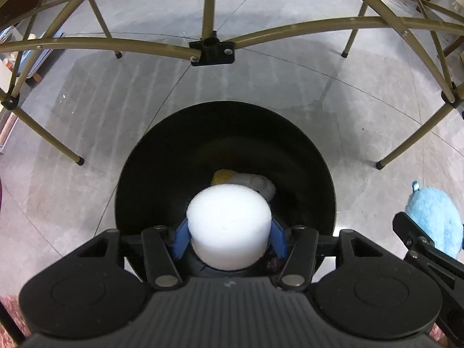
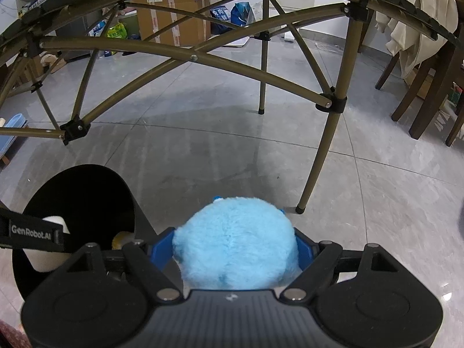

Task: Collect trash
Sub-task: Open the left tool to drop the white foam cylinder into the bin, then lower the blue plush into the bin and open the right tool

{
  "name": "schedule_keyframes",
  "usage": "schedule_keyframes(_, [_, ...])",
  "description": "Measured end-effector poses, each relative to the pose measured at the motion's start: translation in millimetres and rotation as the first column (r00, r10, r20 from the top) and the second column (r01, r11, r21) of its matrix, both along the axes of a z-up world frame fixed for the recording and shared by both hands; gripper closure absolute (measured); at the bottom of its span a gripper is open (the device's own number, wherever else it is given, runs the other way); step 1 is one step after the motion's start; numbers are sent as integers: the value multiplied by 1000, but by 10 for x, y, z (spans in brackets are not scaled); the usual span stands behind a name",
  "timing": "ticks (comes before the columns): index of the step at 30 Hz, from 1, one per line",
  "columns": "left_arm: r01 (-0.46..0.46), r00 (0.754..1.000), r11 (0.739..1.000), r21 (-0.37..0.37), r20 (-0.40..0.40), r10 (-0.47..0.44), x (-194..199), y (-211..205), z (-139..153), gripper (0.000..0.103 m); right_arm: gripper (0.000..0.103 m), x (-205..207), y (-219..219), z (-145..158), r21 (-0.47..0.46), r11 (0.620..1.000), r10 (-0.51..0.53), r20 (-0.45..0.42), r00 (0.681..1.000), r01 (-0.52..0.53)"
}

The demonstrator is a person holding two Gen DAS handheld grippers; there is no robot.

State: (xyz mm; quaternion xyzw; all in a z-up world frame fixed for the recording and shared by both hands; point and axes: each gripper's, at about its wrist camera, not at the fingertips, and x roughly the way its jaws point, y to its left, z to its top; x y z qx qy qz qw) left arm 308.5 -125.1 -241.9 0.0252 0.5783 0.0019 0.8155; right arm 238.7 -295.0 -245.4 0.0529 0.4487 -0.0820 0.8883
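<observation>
My left gripper (image 1: 229,232) is shut on a white foam cylinder (image 1: 229,223) and holds it over the mouth of a round black bin (image 1: 174,156). Yellow and grey trash (image 1: 243,181) lies at the bin's bottom. My right gripper (image 2: 235,246) is shut on a fluffy light-blue plush toy (image 2: 235,240) and holds it above the floor, to the right of the bin (image 2: 87,191). The plush toy also shows at the right edge of the left wrist view (image 1: 435,220). The foam cylinder (image 2: 55,223) shows in the right wrist view behind the left gripper's side.
A folding table's olive metal frame (image 1: 211,47) spans overhead, with its legs (image 2: 319,156) standing on the grey tiled floor (image 2: 203,145). Wooden chairs (image 2: 420,87) stand at the right. Cardboard boxes and bags (image 2: 179,20) stand along the far wall.
</observation>
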Motion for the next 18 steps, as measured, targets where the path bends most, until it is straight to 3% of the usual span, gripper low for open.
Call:
schedule_keyframes(3, [-1,1000,1000,0,0,1,10,7,-6,41,22,-3,-3,-1,-1,1000,0,1,1000,0])
schedule_keyframes(5, [-1,1000,1000,1,0,1,11,9,-9,17,22,-6,-2,-3,-3,1000,3,2,1000,-3])
schedule_keyframes(7, [-6,1000,1000,5,2,6,14,6,-6,2,22,-8,4,-6,-6,1000,3,0,1000,-3])
schedule_keyframes(18, [-26,999,1000,6,-33,26,35,97,-44,0,22,-10,11,-17,-7,1000,3,-9,1000,-3])
